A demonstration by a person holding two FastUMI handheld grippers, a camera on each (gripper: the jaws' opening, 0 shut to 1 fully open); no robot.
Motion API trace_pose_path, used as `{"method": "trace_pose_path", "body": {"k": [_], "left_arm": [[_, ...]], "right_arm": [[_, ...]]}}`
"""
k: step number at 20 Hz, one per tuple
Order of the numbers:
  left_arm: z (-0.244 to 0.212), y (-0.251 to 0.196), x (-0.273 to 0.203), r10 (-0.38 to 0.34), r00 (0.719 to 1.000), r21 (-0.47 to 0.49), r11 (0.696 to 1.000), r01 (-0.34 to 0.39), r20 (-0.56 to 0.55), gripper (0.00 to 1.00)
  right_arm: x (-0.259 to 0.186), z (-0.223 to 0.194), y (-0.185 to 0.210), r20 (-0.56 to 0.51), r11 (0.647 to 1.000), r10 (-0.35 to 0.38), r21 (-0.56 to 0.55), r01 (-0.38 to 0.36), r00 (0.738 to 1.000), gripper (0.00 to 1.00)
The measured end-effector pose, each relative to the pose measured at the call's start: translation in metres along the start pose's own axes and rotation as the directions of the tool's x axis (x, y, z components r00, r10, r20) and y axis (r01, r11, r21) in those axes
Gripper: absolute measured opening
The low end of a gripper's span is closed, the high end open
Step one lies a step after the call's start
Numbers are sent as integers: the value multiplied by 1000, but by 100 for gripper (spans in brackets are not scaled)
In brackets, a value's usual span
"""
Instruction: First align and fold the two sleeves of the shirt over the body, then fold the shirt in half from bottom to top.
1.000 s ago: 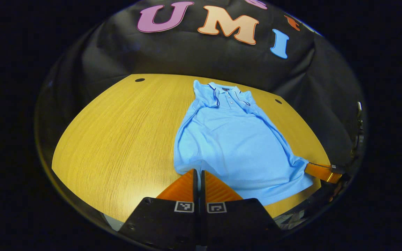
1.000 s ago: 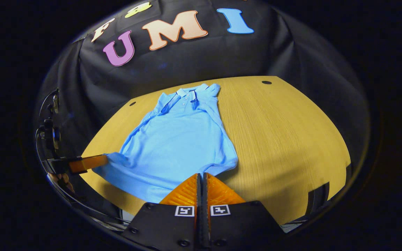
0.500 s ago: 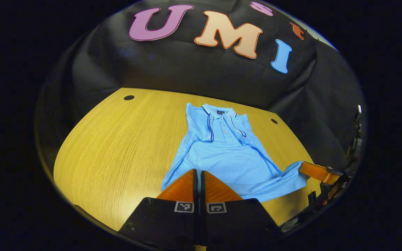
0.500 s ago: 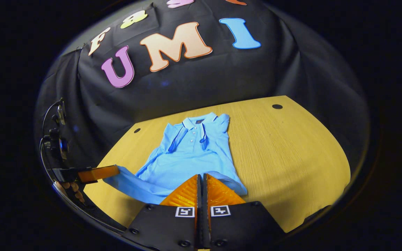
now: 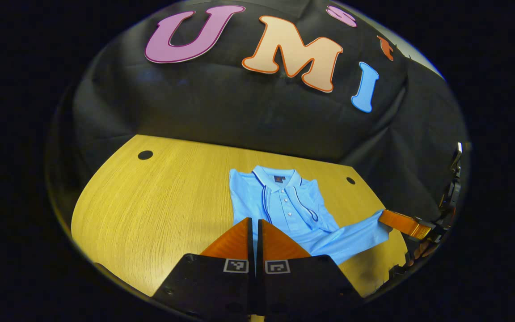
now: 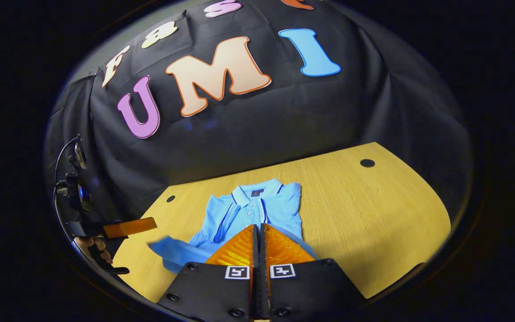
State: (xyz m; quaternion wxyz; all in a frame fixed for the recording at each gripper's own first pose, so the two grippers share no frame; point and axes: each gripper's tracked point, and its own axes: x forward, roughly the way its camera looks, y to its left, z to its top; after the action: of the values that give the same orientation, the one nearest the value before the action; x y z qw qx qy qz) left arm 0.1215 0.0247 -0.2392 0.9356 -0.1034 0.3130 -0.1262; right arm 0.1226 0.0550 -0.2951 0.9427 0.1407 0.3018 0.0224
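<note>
A light blue polo shirt [image 5: 284,201] lies collar-far on the wooden table [image 5: 150,214], sleeves folded over its body. My left gripper [image 5: 253,223] is shut on the shirt's bottom hem at one corner, lifted over the body. The right gripper [image 5: 403,222] holds the other hem corner off to the right. In the right gripper view the shirt [image 6: 257,203] lies just ahead of my right gripper [image 6: 258,230], which is shut on the hem. The left gripper [image 6: 130,227] hovers at the left, with a blurred hem corner [image 6: 163,250] hanging just under its tip.
The table has small round holes [image 5: 145,155] [image 6: 367,163] near its far corners. Black cloth walls the booth right behind the table. A hand [image 6: 92,246] holds the left gripper at the table's near left edge. Bare wood [image 6: 373,214] spreads to the right of the shirt.
Both grippers have carried the bottom hem up and forward toward the collar. Much less of the shirt's body shows now, and the collar is closer.
</note>
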Motion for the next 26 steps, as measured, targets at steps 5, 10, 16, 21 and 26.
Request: {"method": "trace_pose_path", "body": {"k": [5,10,16,21,26], "left_arm": [[33,12,46,-19,1000,46,999,19,7,0],[9,18,91,-27,996,84,996,33,-81,0],[-16,32,111,-56,991,-9,998,55,-124,1],[-32,40,107,-36,989,20,999,39,-141,97],[-65,25,65,-50,986,39,998,56,-157,97]], "right_arm": [[53,24,0,21,999,-20,-36,21,1000,2],[106,28,-13,1,997,-77,-19,77,997,2],[136,13,-25,-26,991,-132,-18,132,991,3],[137,2,-26,-44,987,-146,-68,142,988,2],[121,4,-12,-29,989,-119,-92,116,992,0]]}}
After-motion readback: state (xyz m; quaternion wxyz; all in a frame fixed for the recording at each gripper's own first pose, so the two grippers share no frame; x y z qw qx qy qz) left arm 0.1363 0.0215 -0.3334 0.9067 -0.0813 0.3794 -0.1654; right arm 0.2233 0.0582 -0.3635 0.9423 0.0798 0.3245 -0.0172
